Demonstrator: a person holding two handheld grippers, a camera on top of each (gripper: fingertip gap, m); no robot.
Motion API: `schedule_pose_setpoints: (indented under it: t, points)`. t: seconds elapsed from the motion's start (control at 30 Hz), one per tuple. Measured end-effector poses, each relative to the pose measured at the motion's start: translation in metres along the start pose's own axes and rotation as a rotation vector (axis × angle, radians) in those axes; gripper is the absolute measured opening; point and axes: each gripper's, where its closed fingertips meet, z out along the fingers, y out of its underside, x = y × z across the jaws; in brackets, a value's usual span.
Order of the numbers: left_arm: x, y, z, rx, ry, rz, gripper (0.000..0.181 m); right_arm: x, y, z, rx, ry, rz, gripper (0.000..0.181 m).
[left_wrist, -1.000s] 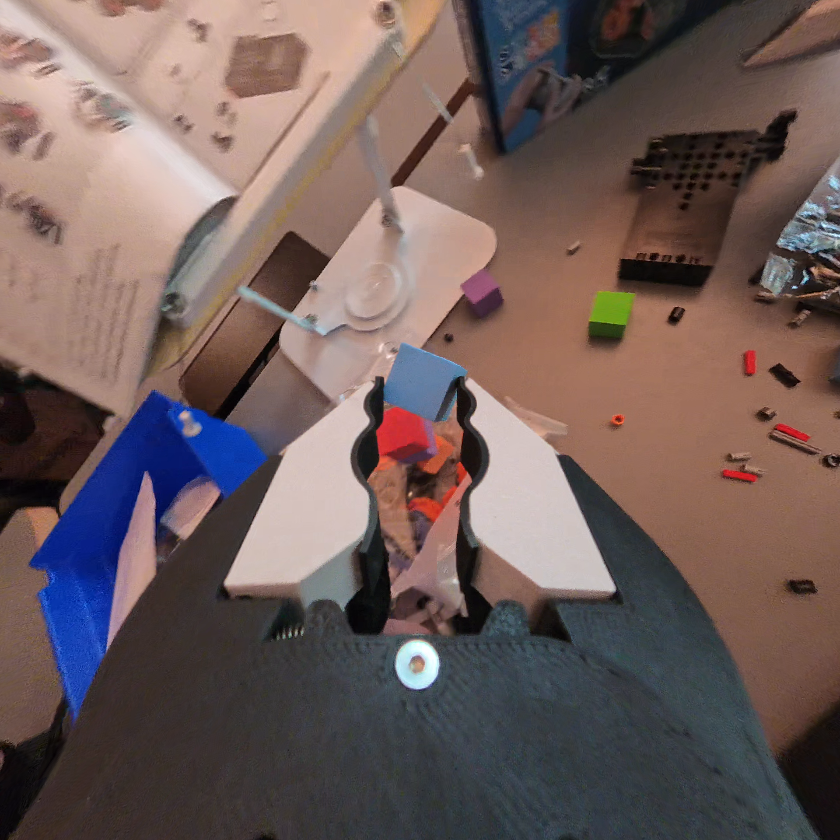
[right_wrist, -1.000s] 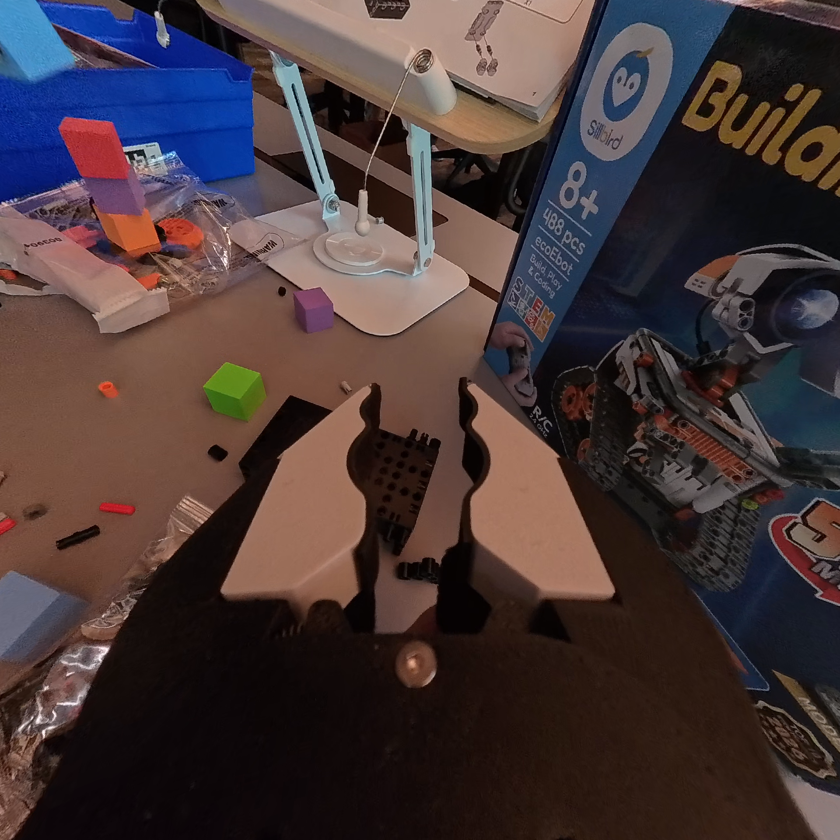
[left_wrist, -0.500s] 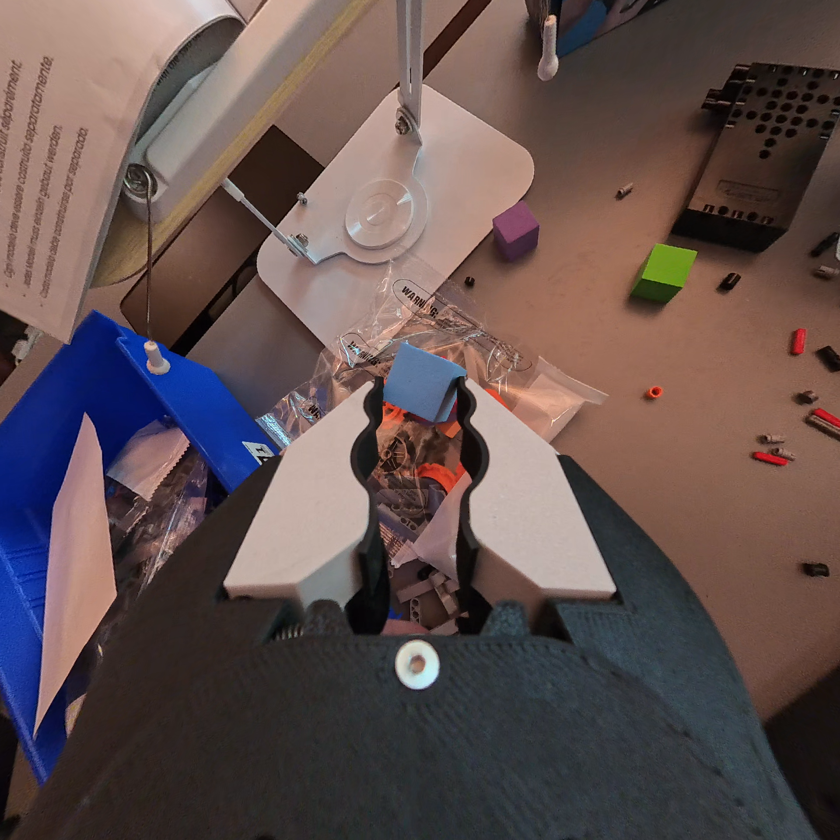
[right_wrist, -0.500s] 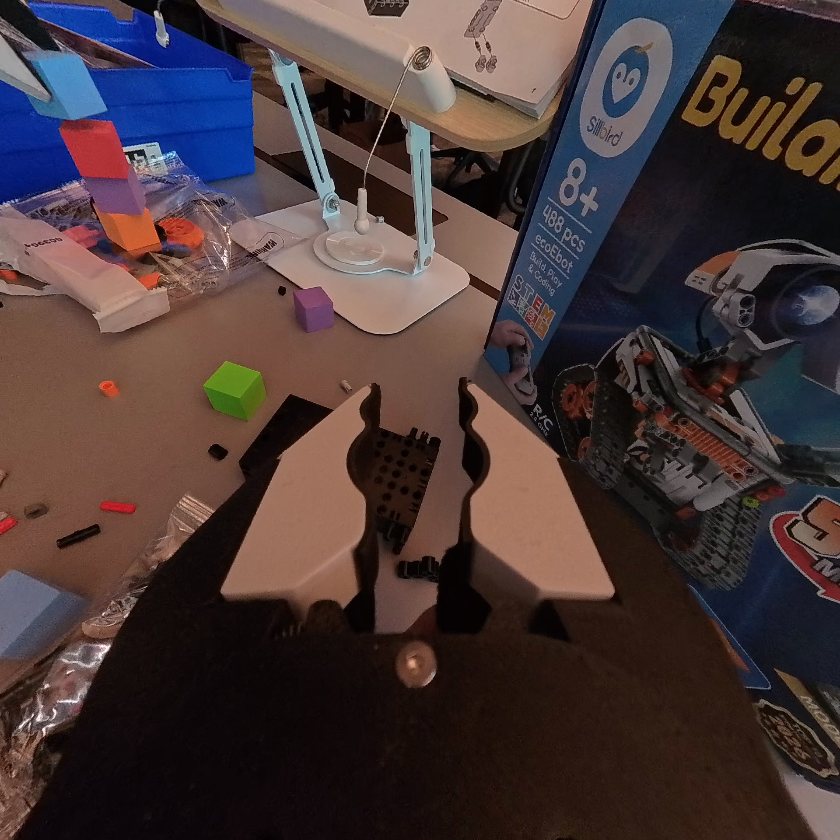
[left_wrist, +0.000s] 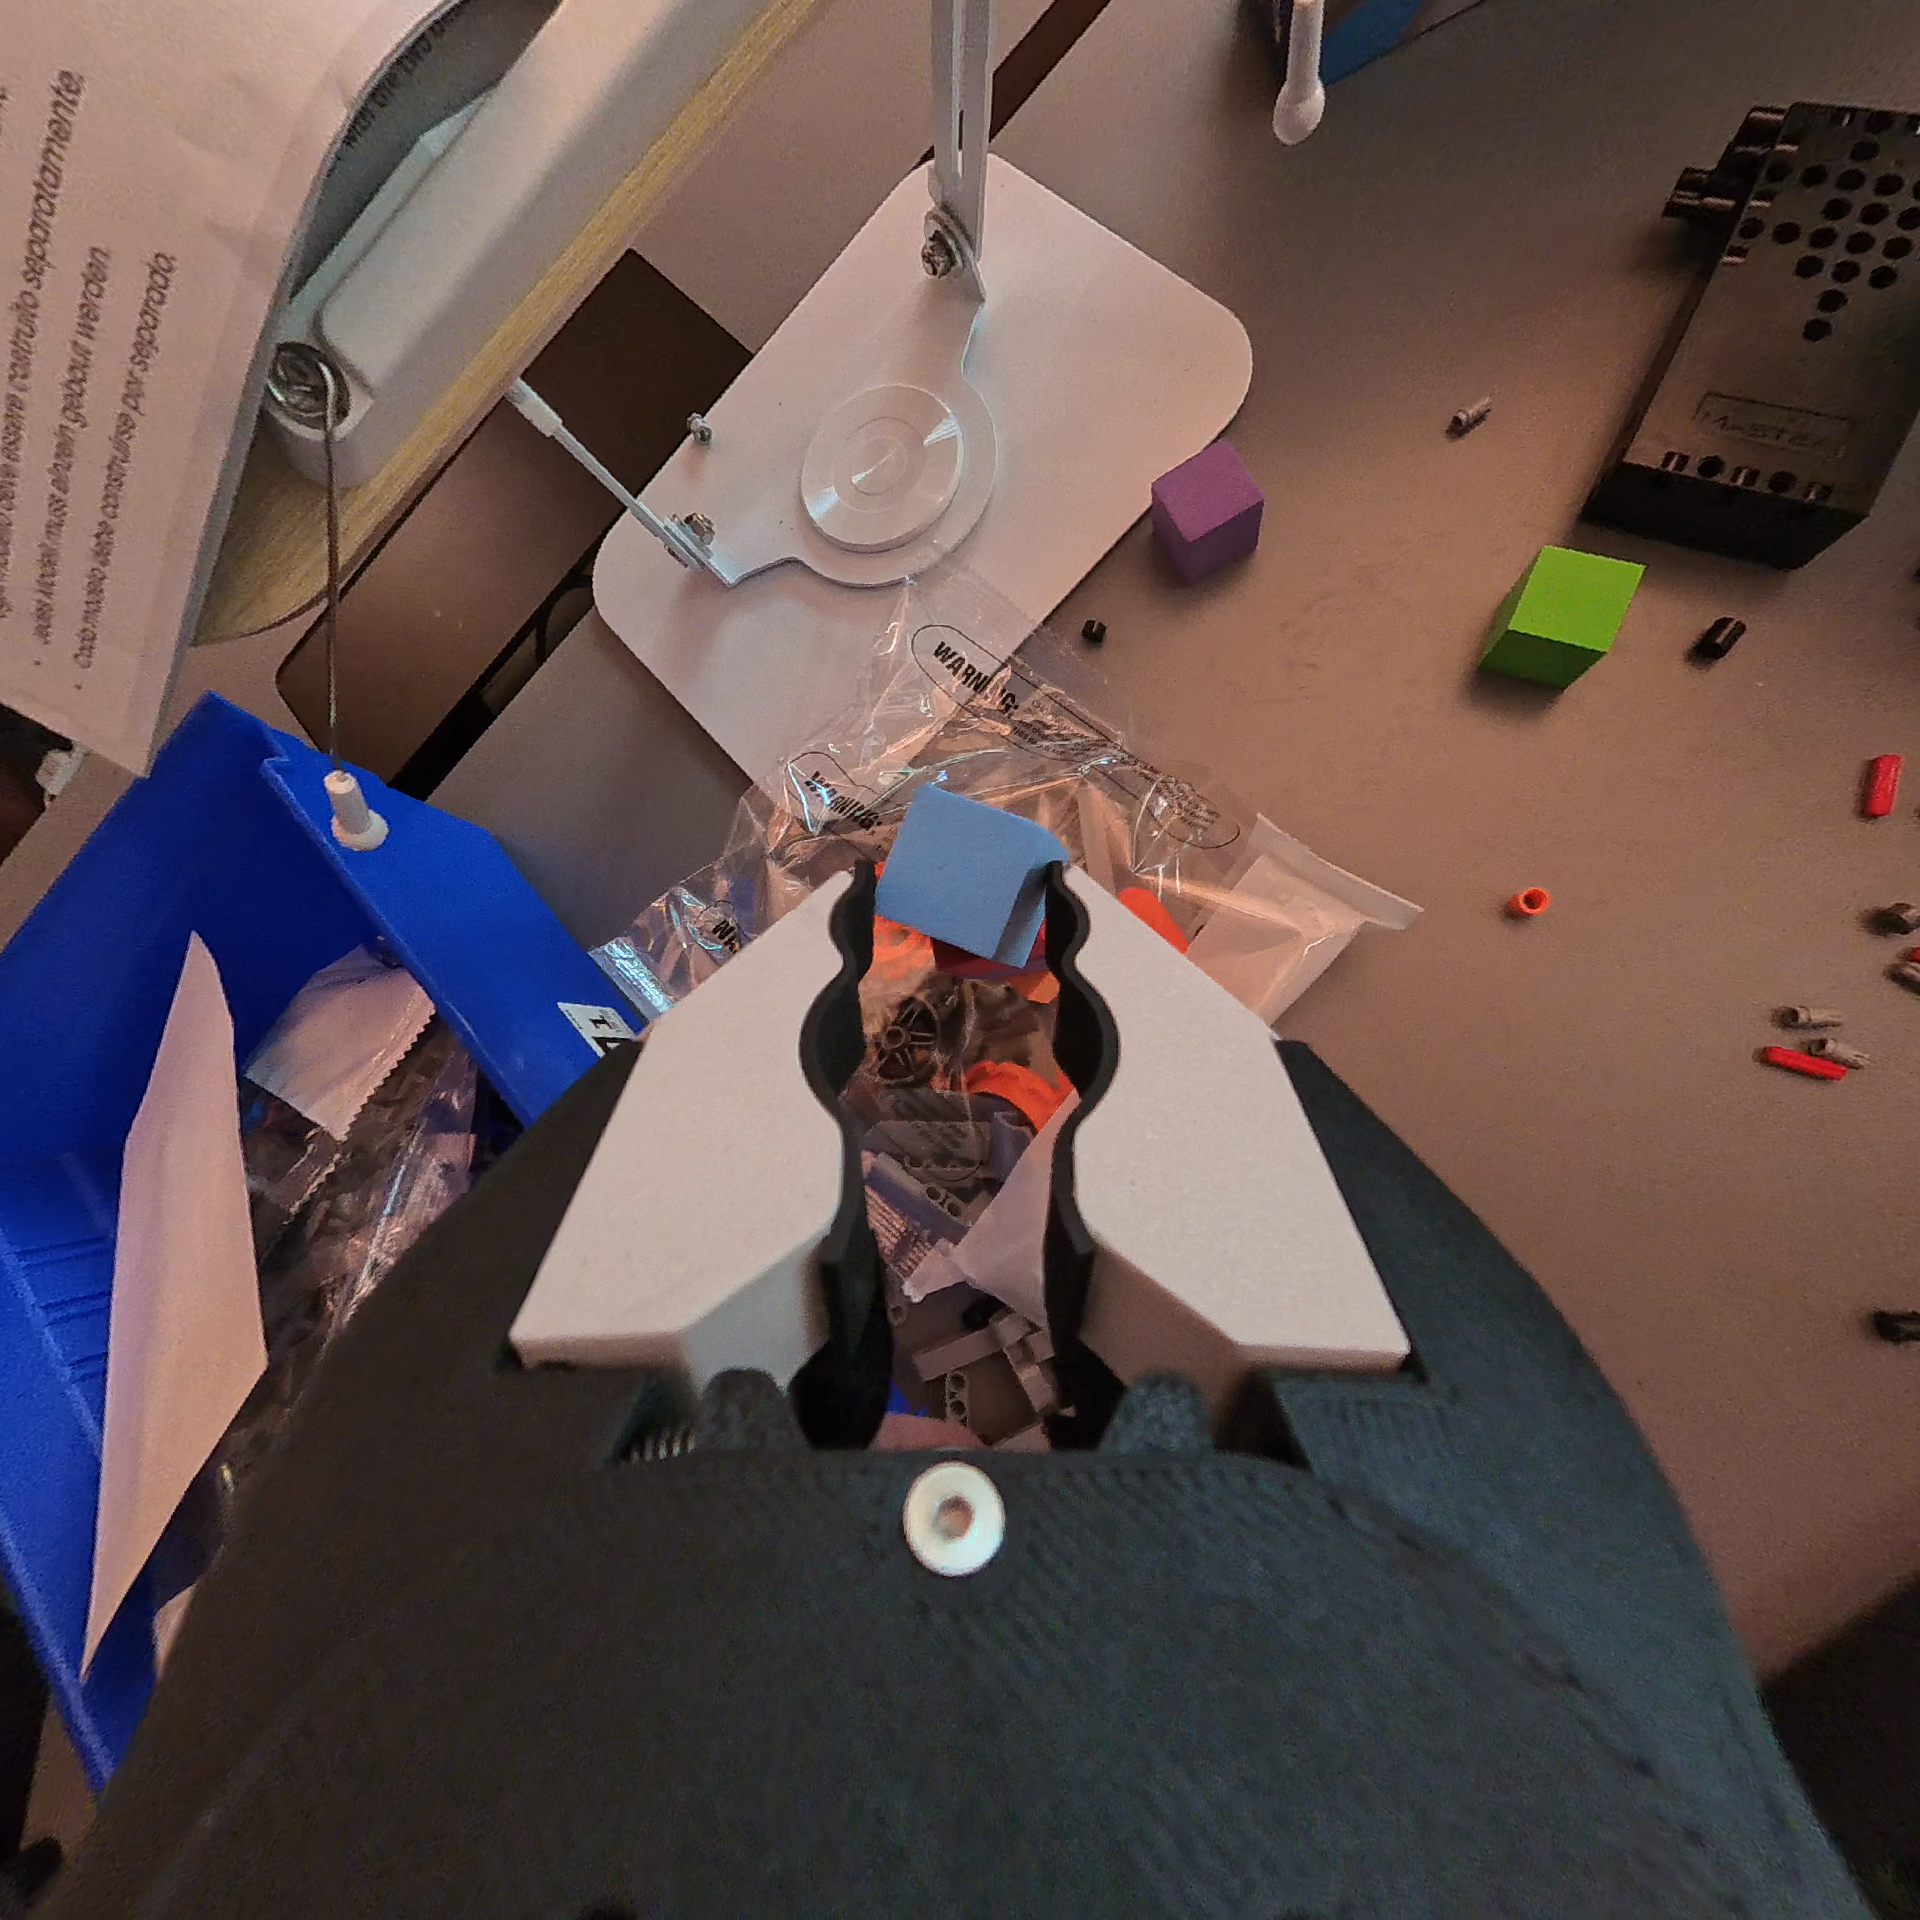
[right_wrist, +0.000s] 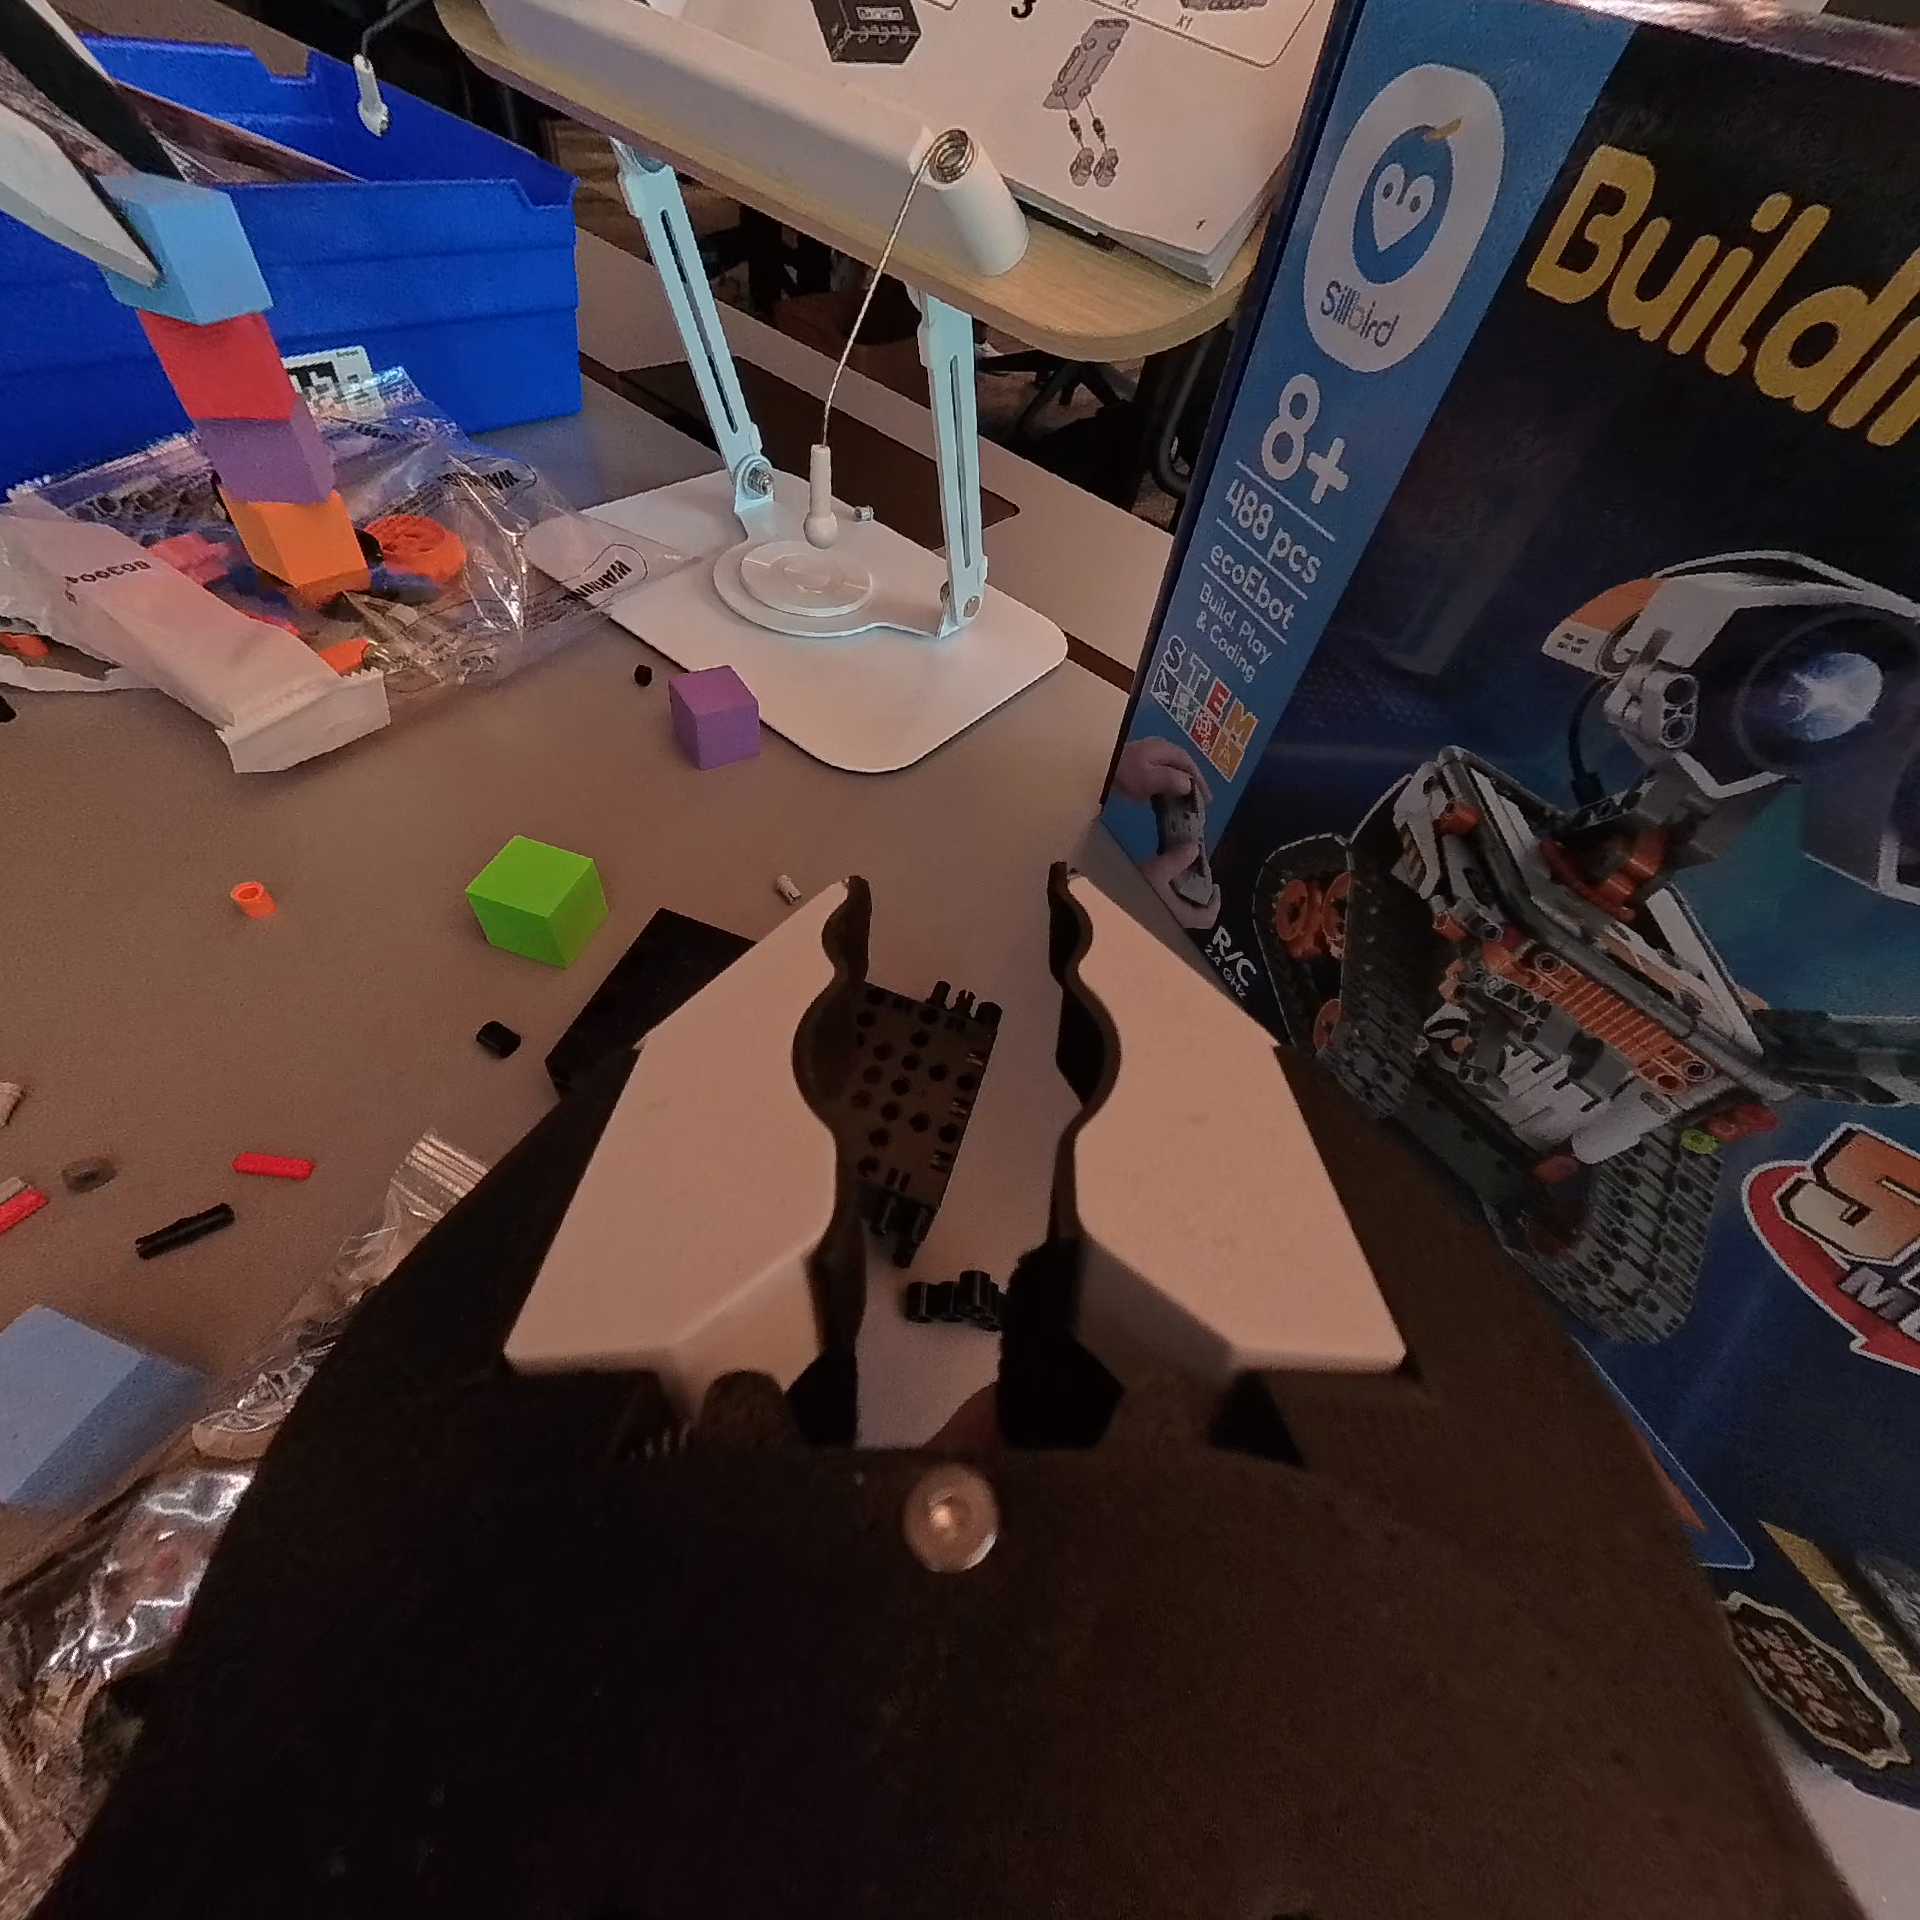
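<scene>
My left gripper (left_wrist: 956, 883) is shut on a light blue foam cube (left_wrist: 961, 883) and holds it on top of a leaning stack of cubes. In the right wrist view the light blue cube (right_wrist: 192, 260) rests on a red cube (right_wrist: 223, 364), over a purple cube (right_wrist: 268, 452) and an orange cube (right_wrist: 301, 545). The stack stands on a clear plastic bag of parts (right_wrist: 436, 520). My right gripper (right_wrist: 956, 894) is open and empty above a black perforated plate (right_wrist: 909, 1091). A loose purple cube (right_wrist: 714, 717) and a green cube (right_wrist: 537, 899) lie on the table.
A white stand (right_wrist: 831, 644) holds an open booklet overhead. A blue bin (left_wrist: 208, 1039) is at the left. A large toy box (right_wrist: 1558, 727) stands upright at the right. Another light blue cube (right_wrist: 73, 1403) and small loose parts (left_wrist: 1818, 1049) lie around. Across from one pair of fingers to the other is roughly 30 centimetres. The right tips stand about 8 centimetres off the black perforated plate (right_wrist: 909, 1091).
My left gripper has lowered the light blue cube from above the stack onto the red cube. The right gripper has not moved.
</scene>
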Motion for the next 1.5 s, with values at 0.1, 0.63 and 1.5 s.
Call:
schedule_pose_setpoints:
  t: [0.1,0.63,1.5]
  points:
    - [-0.0001,-0.0007,-0.0017,0.004,0.0,0.0,0.031,-0.0001,-0.0002,-0.0002,0.0,0.0,-0.001,0.034]
    - [-0.0009,-0.002,-0.0009,0.026,-0.01,-0.013,0.031,0.0,-0.0009,-0.0008,0.003,-0.001,0.001,0.034]
    - [0.005,-0.0045,0.0019,0.036,-0.013,0.006,0.034,0.0008,-0.0025,-0.0025,0.011,-0.001,0.004,0.034]
